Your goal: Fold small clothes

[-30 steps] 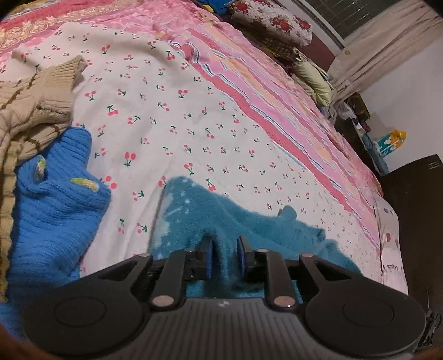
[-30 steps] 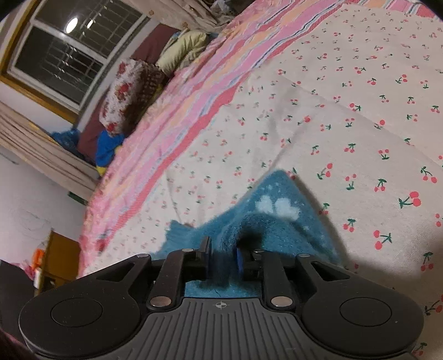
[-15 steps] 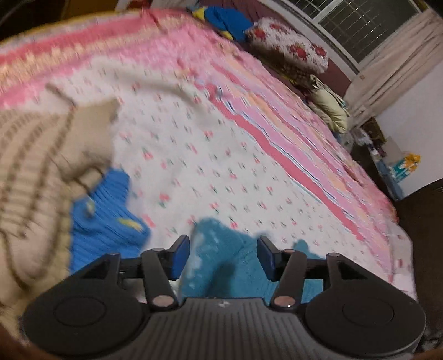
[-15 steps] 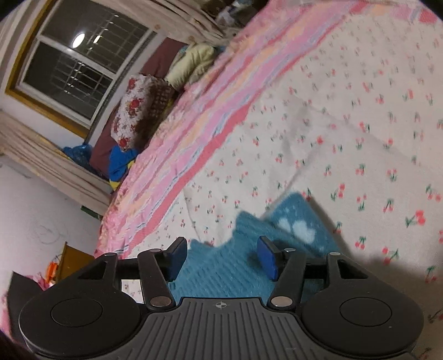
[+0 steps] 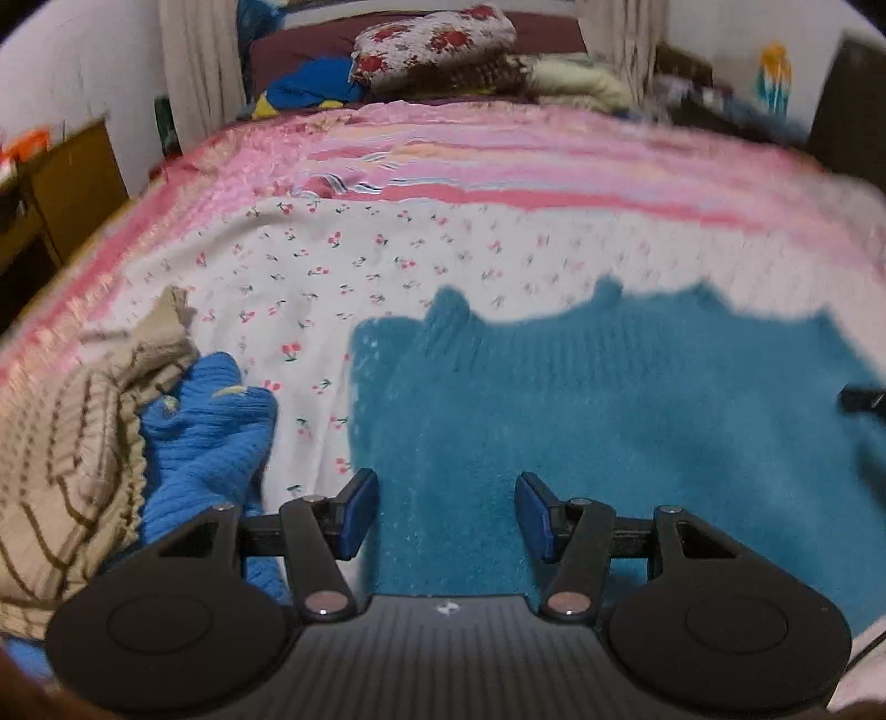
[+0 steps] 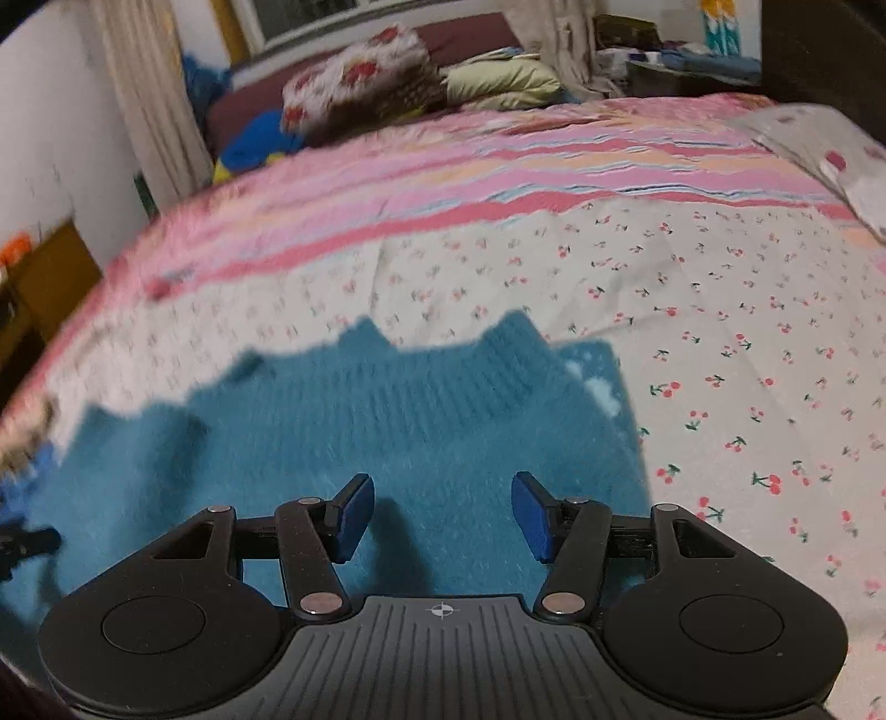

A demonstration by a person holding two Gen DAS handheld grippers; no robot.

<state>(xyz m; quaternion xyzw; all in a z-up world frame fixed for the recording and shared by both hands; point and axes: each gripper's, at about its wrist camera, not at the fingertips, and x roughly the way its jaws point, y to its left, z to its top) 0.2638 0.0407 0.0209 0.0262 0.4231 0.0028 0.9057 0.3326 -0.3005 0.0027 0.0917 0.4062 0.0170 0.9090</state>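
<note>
A small teal fuzzy sweater (image 5: 581, 399) lies flat on the cherry-print sheet (image 5: 343, 277), its ribbed collar toward the far side. My left gripper (image 5: 446, 512) hangs open above the sweater's left part, nothing pressed between its blue pads. In the right wrist view the same sweater (image 6: 354, 432) shows a pale heart pattern at its right edge. My right gripper (image 6: 440, 512) is open over the sweater's right part, pads clear of the fabric. A dark tip of the right gripper (image 5: 861, 399) shows at the left view's right edge.
A bright blue knit garment (image 5: 205, 432) and a beige brown-striped sweater (image 5: 72, 443) are heaped left of the teal one. A pink striped blanket (image 5: 498, 166) covers the far bed, with pillows (image 5: 437, 44) at the head. Bare cherry sheet (image 6: 747, 360) lies to the right.
Both grippers let go of the teal sweater and opened. Both rolled level and drew back, and the sweater now lies spread flat across the sheet.
</note>
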